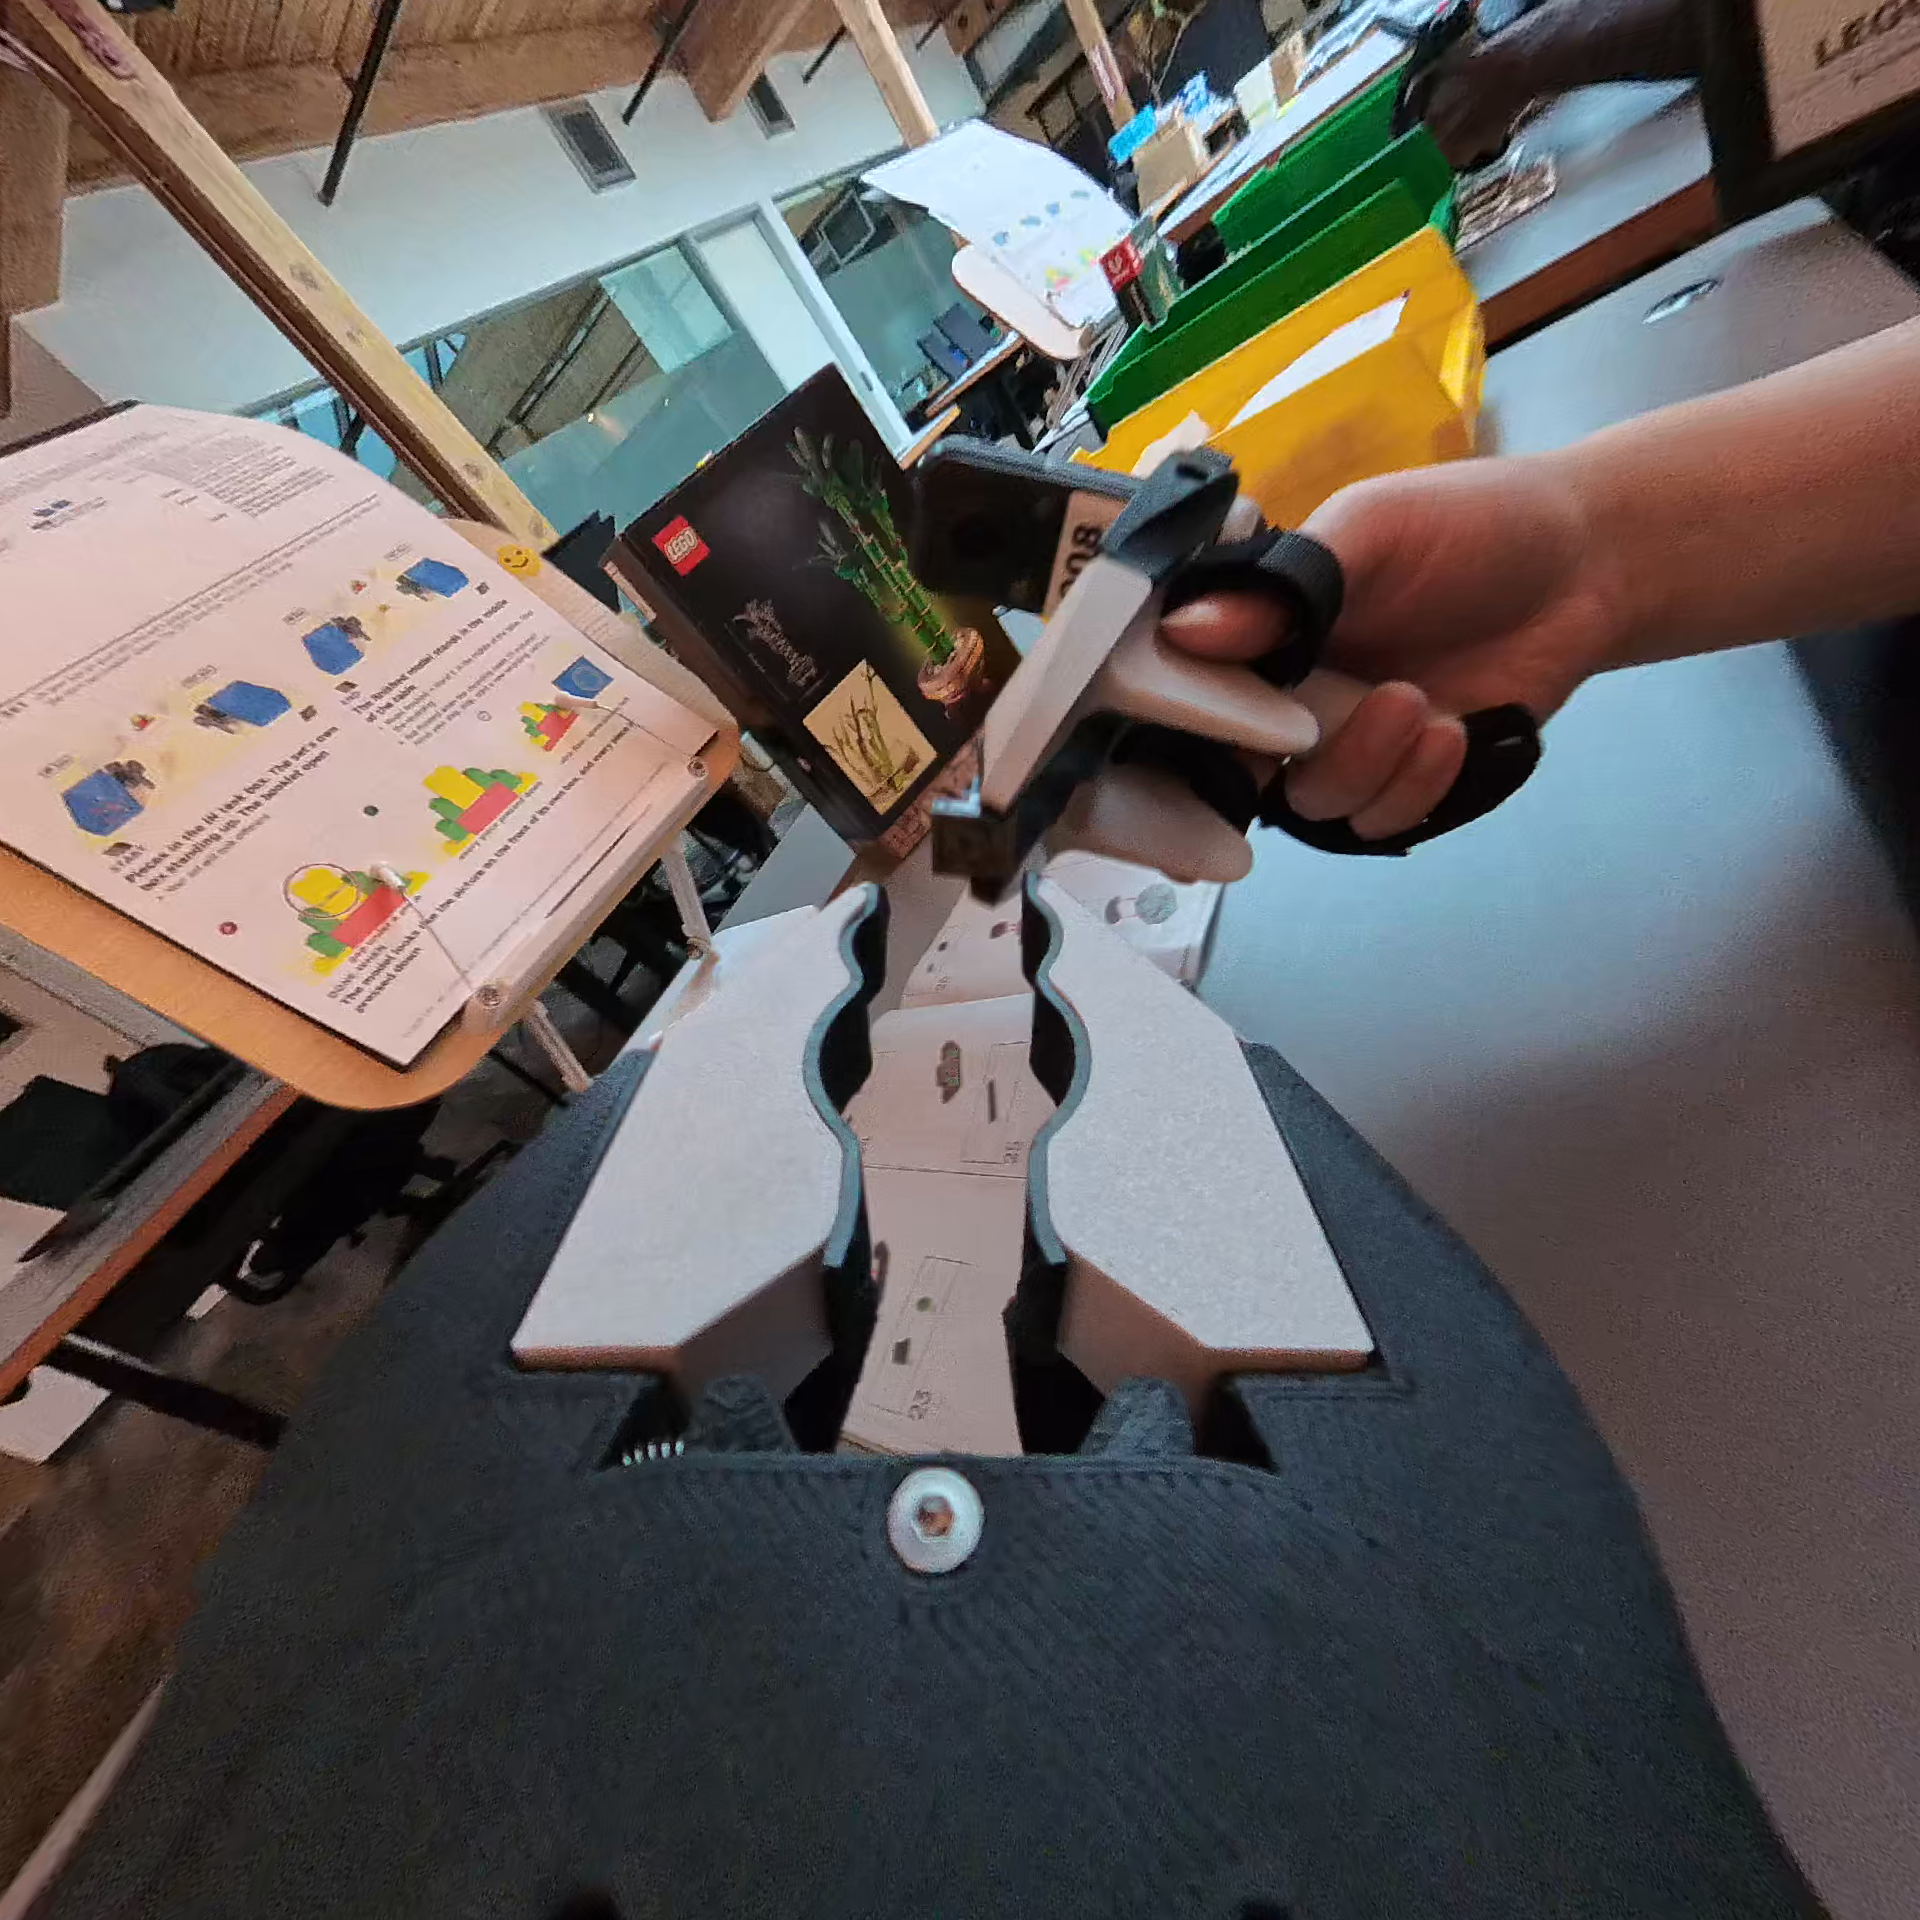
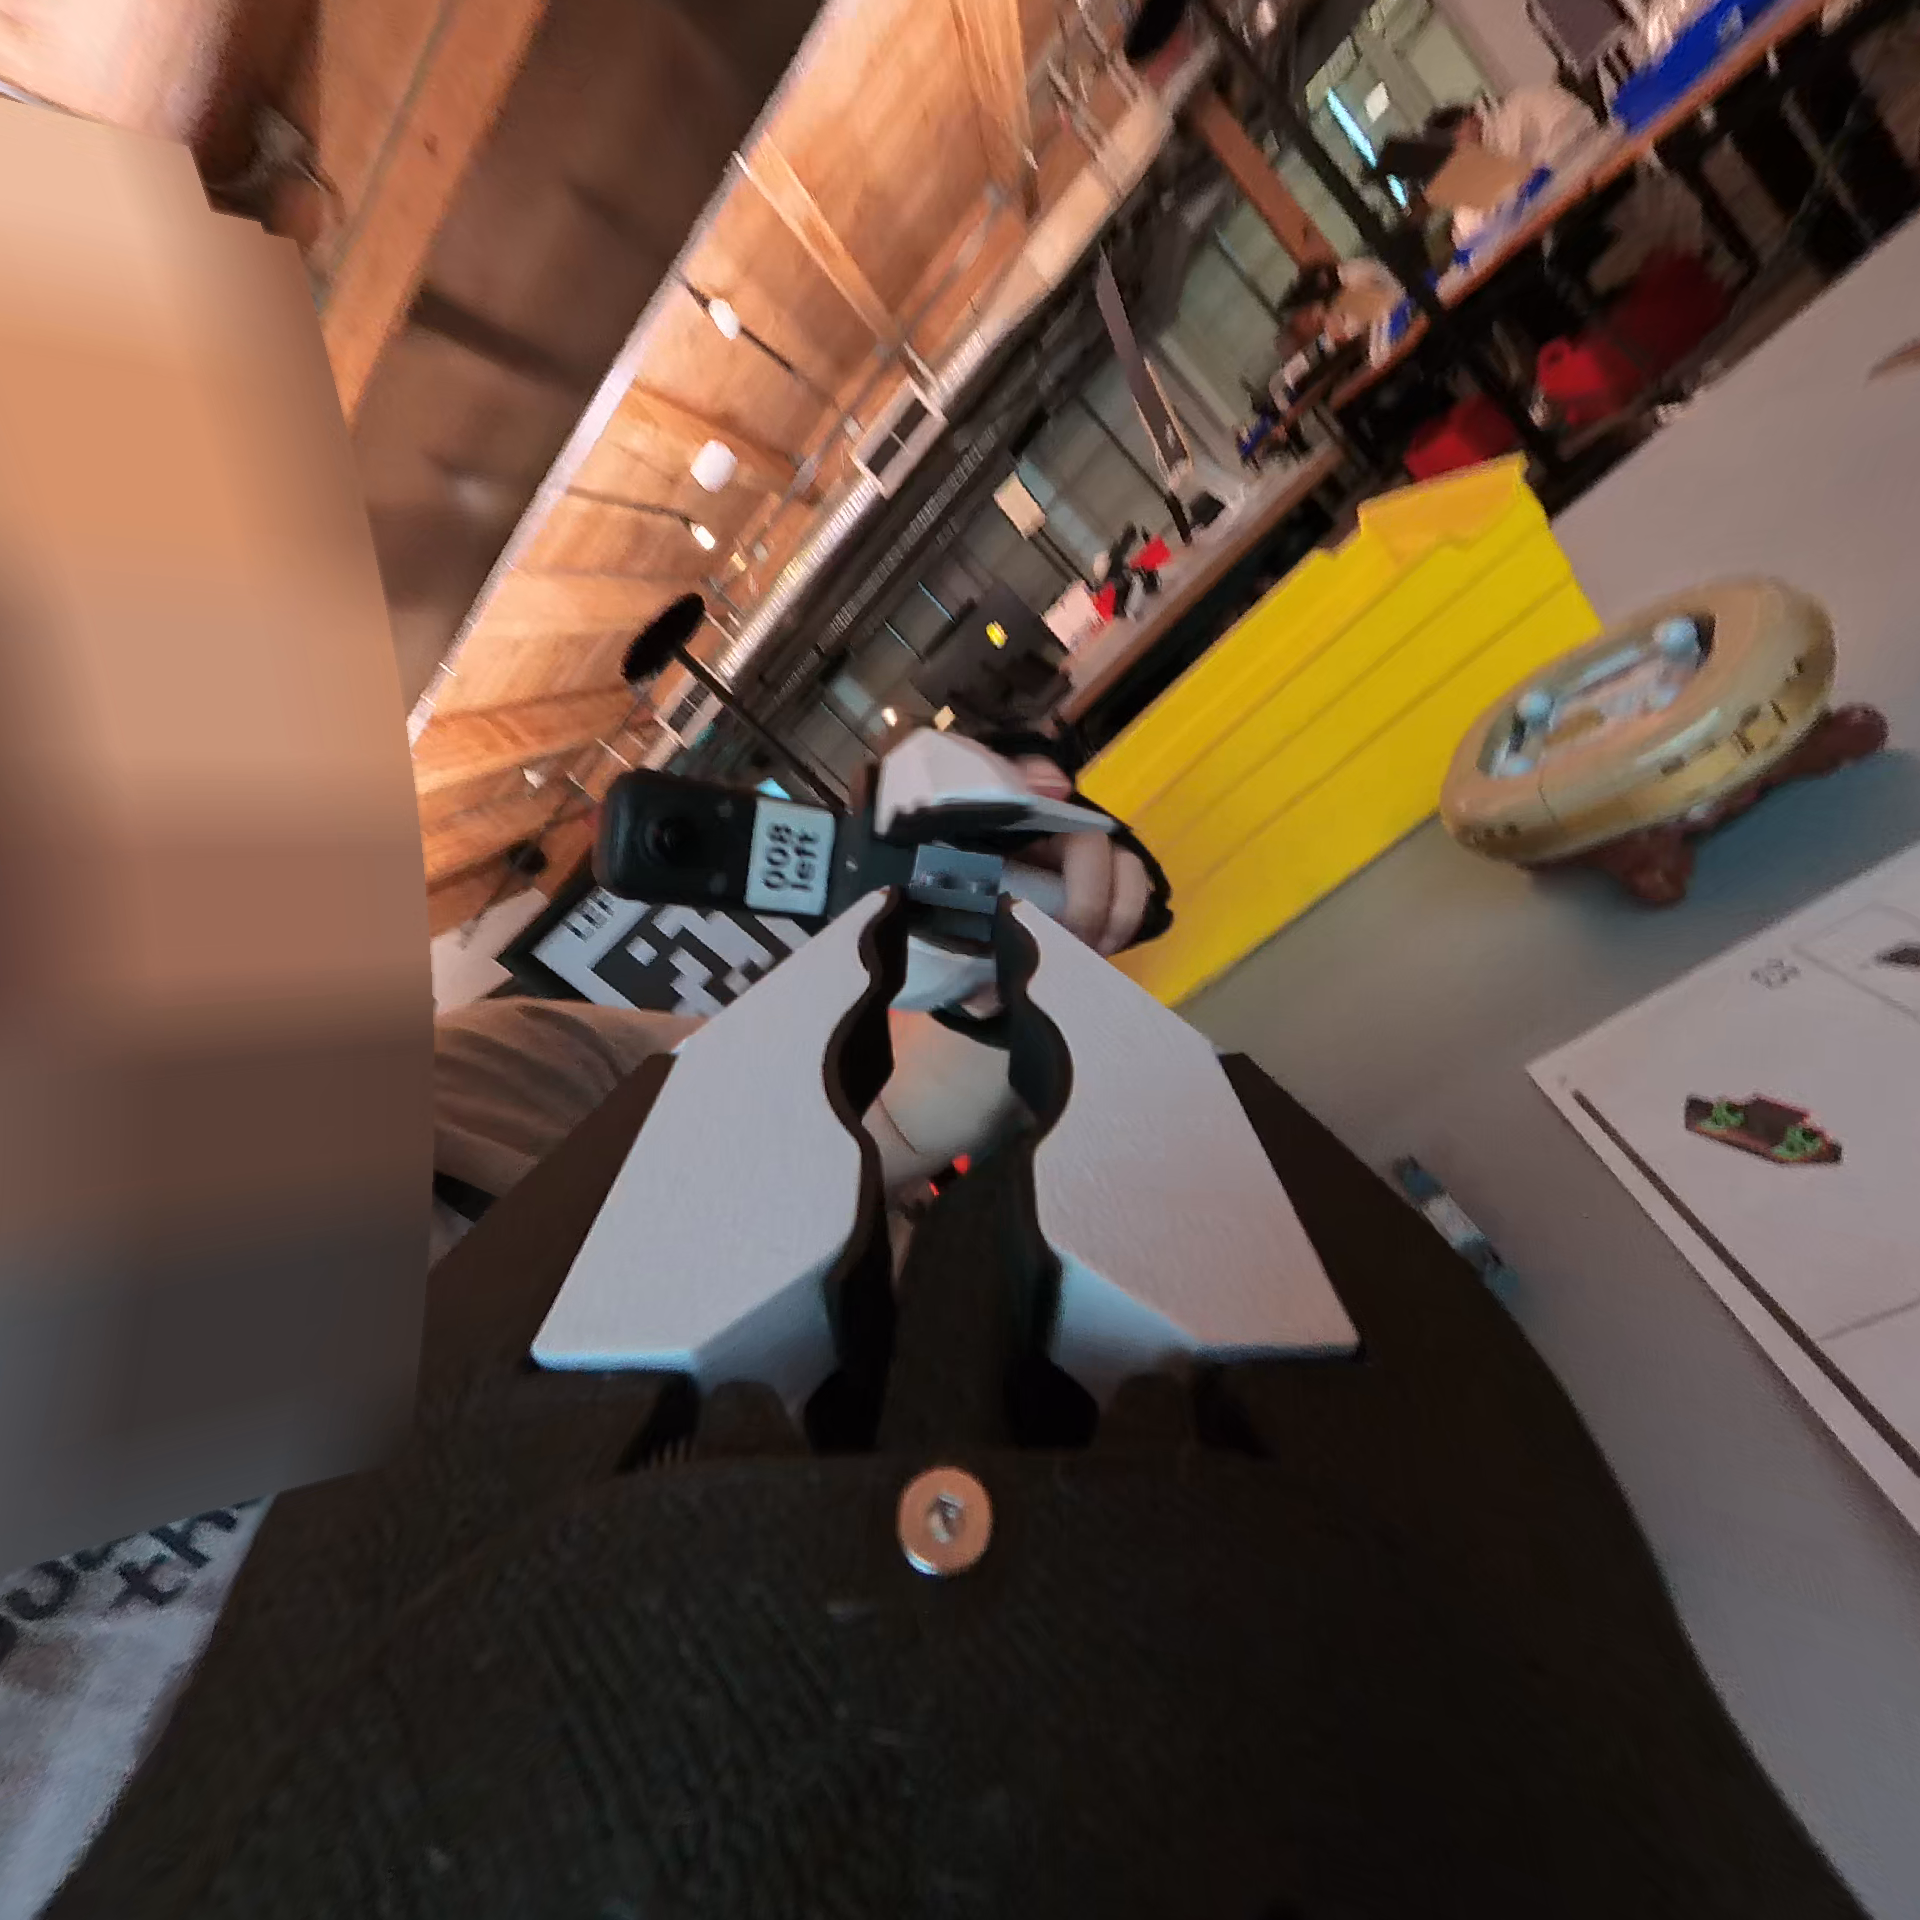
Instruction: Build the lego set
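A small dark lego piece (image 1: 971, 844) hangs above the table where my two grippers meet tip to tip. My left gripper (image 1: 954, 899) has its jaws narrowly apart around it. My right gripper (image 2: 943, 906) comes in from the right in a person's hand (image 1: 1455, 644) and is shut on the same dark piece (image 2: 953, 886). I cannot tell whether it is one piece or two pressed together. The open instruction booklet (image 1: 940, 1143) lies under my left gripper and also shows in the right wrist view (image 2: 1766, 1091). A round tan pot model (image 2: 1642, 727) on brown feet stands on the table.
The black lego box (image 1: 800, 623) stands upright behind the grippers. A wooden stand with a printed sheet (image 1: 312, 727) is at the left. A yellow bin (image 1: 1330, 384) and green bins (image 1: 1299, 229) stand at the back. A small loose piece (image 2: 1449, 1216) lies on the grey table (image 1: 1558, 1039). The grippers are tip to tip, or close to it.
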{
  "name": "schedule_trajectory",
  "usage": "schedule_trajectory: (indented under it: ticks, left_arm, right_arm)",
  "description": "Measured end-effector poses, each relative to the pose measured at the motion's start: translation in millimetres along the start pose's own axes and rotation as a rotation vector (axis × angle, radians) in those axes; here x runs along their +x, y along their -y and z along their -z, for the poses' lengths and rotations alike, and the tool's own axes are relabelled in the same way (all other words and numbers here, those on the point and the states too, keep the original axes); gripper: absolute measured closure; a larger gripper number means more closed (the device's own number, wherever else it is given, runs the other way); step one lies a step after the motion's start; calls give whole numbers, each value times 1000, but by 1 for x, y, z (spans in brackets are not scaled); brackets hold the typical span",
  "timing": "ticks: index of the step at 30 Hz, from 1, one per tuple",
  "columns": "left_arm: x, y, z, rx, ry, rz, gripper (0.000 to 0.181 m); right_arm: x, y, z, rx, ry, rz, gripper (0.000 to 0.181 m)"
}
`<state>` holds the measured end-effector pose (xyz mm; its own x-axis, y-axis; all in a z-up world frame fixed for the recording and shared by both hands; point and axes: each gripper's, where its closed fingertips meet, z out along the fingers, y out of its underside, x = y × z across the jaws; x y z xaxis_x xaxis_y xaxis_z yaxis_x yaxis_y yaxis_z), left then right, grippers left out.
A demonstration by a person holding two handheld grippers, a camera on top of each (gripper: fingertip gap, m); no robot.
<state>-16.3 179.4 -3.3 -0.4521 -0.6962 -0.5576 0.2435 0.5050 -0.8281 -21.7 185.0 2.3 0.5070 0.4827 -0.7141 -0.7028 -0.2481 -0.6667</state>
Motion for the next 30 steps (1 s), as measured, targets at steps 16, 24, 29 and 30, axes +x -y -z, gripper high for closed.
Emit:
schedule_trajectory:
  ticks: [16, 24, 29, 30]
  left_arm:
    - [15, -23, 6, -63, 38, -3, 166]
    - [18, -31, 7, -67, 42, -3, 167]
    - [22, -38, 9, -78, 33, 16, 167]
    - [24, -40, 9, -84, 28, 17, 167]
  right_arm:
    - [19, -26, -13, -114, -105, 62, 167]
    - [26, -32, -14, -153, -158, 129, 167]
    - [28, -26, -8, -144, -187, 167, 154]
    - [29, -23, -5, -143, -200, 184, 154]
